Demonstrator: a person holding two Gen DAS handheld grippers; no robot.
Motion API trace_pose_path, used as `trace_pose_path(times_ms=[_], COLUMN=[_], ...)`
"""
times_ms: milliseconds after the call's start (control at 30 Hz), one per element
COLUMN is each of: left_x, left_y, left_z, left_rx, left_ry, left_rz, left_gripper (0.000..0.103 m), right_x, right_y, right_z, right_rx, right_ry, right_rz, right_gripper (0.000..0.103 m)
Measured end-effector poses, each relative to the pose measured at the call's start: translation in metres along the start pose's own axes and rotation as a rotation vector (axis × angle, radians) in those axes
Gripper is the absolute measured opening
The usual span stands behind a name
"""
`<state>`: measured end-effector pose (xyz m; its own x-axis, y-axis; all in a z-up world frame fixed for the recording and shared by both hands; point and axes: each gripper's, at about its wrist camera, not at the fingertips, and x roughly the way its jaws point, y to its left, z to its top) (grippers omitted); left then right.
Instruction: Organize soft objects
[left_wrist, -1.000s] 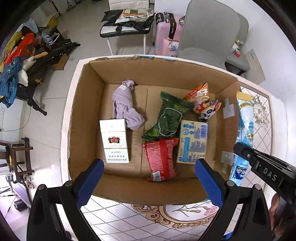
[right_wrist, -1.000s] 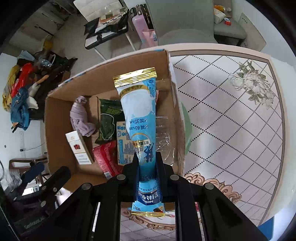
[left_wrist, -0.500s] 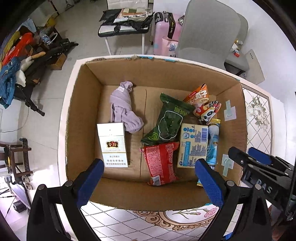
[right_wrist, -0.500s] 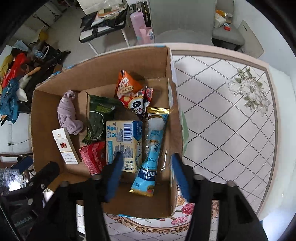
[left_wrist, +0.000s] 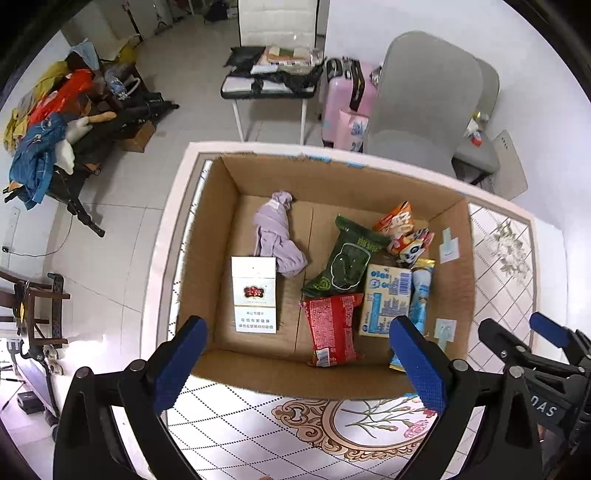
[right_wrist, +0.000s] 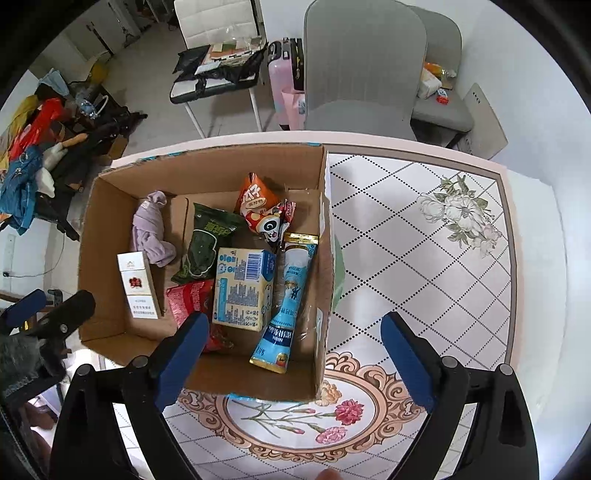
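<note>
With both pairs of fingers spread and empty above the table (right_wrist: 424, 258), the blue tube (right_wrist: 291, 291) lies lengthwise along the box's (right_wrist: 207, 166) right wall, just ahead-left of the right gripper (right_wrist: 291, 354), farther from the left gripper (left_wrist: 295, 365).

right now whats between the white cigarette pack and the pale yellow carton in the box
A red snack packet lies between the white cigarette pack and the pale yellow carton, with bare cardboard floor beside the pack. The left wrist view shows it best.
</note>
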<state>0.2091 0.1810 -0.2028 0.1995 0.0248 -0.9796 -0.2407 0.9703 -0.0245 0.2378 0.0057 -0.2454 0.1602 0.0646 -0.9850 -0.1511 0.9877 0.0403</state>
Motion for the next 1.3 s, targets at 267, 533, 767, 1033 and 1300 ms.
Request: trace_pose_path(times_ms=[267,533,767,1033,1300], left_x=[-0.074,-0.147,-0.191,-0.228,-0.246], left_y=[-0.004,-0.011,-0.009,-0.008,0.0], left_z=[-0.022,-0.054,-0.083,-0.113,-0.125], left_rx=[0.013,0.049,0.038,0.044,0.019], left_ry=[-0.114,-0.209,-0.276,-0.302,-0.327], left_rz=[-0.011,-0.024,-0.02,-0.04,-0.016], left_gripper=[0.101,0.101,0.101,0.101,0.101], right_x=[-0.064,-0.153,-0.215,-0.268,-0.297], right_y=[-0.004,-0.006,-0.008,-0.006,-0.003], right_z=[-0.031,-0.077,-0.11,-0.14,-0.159], right_rx=[-0.015,-0.039,-0.041,-0.047,-0.059], right_ry=[-0.085,-0.21,-0.289,-0.359,-0.391], right_rz=[0.022,0.025,0.021,0.033,0.035], right_gripper=[0.096,0.096,0.096,0.096,0.096])
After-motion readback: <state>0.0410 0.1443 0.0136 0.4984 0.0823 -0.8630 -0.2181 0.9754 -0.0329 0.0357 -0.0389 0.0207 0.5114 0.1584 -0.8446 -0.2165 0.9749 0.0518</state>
